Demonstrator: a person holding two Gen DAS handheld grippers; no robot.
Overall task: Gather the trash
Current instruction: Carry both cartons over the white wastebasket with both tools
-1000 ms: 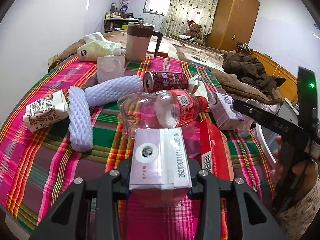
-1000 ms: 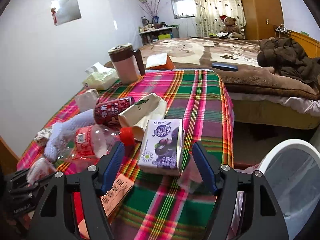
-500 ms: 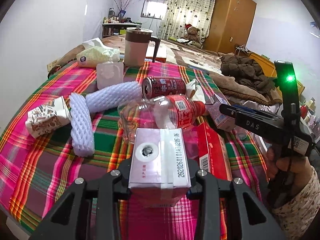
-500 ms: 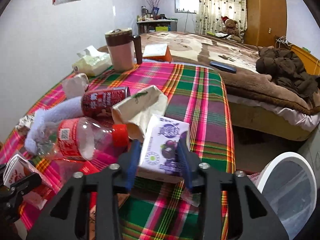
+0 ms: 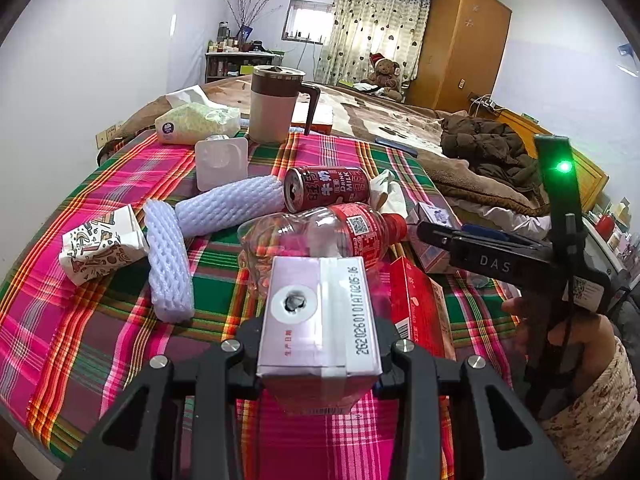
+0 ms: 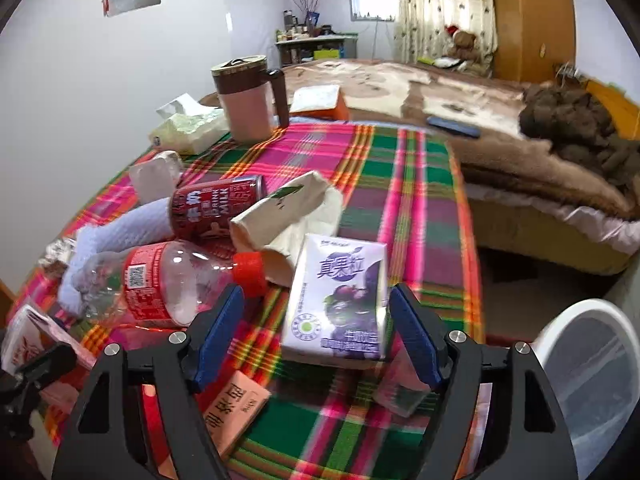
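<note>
A: 2 grippers tilt down over the plaid table (image 6: 400, 184)?
B: Yes. The left gripper (image 5: 316, 354) pinches a pink carton (image 5: 318, 316). The right gripper (image 6: 316, 330) has just spread wide again around the purple juice box (image 6: 338, 298), near the table edge, beside the white bin (image 6: 592, 380).

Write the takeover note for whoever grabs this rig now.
Left gripper: shut on the pink carton, held above the table. Right gripper: open, its fingers just closed and reopened; the purple juice carton stands between them, ungripped.
White bin: at the table's right edge.
Done: one carton picked up.
Left: bin both cartons, then plastic bottle, red can, foam sleeves, wrappers.
</note>
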